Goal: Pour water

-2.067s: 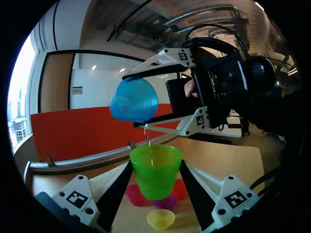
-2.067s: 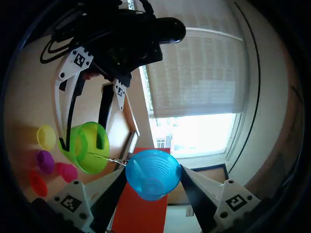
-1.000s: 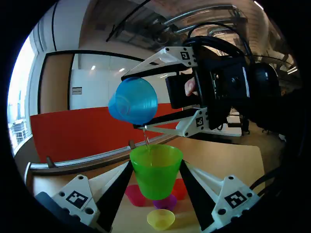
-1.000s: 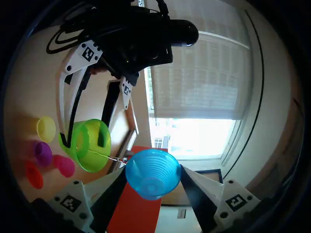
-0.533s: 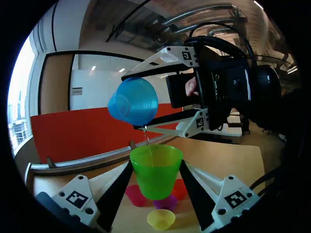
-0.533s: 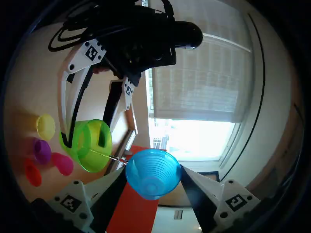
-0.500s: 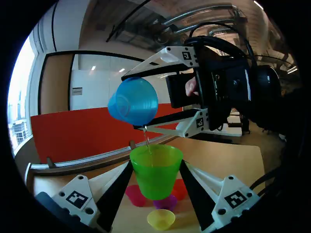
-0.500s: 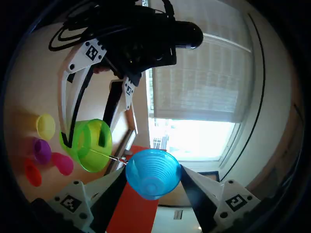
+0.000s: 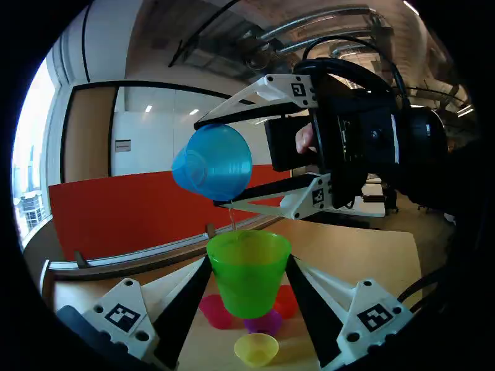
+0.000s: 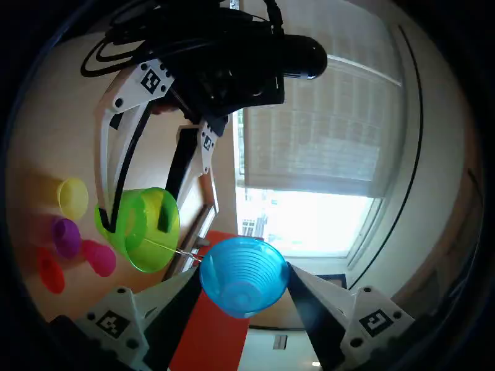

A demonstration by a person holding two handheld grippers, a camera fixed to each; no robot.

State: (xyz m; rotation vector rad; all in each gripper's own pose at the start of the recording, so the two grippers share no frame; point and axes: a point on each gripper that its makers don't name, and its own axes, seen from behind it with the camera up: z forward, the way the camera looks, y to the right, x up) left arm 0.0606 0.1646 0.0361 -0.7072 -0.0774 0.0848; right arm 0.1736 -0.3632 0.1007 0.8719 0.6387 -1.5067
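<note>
Left gripper view: my left gripper (image 9: pixel 249 263) clamps the upright green cup (image 9: pixel 249 287) above the table (image 9: pixel 371 253). The right gripper (image 9: pixel 208 164) grips the tipped blue cup (image 9: pixel 215 159) above it, with water (image 9: pixel 233 221) trickling in.

Right gripper view: both grippers are closed on their cups, which are near each other.

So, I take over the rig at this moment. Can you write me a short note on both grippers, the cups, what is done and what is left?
Left gripper: shut on the green cup, held upright above the table.
Right gripper: shut on the blue cup, tipped over the green cup's mouth.
A thin water stream falls from the blue cup into the green one.
Four small cups sit on the table below.
Done: both cups lifted, pour running.
Left: finish the pour and level the blue cup. How much water remains cannot be told.
</note>
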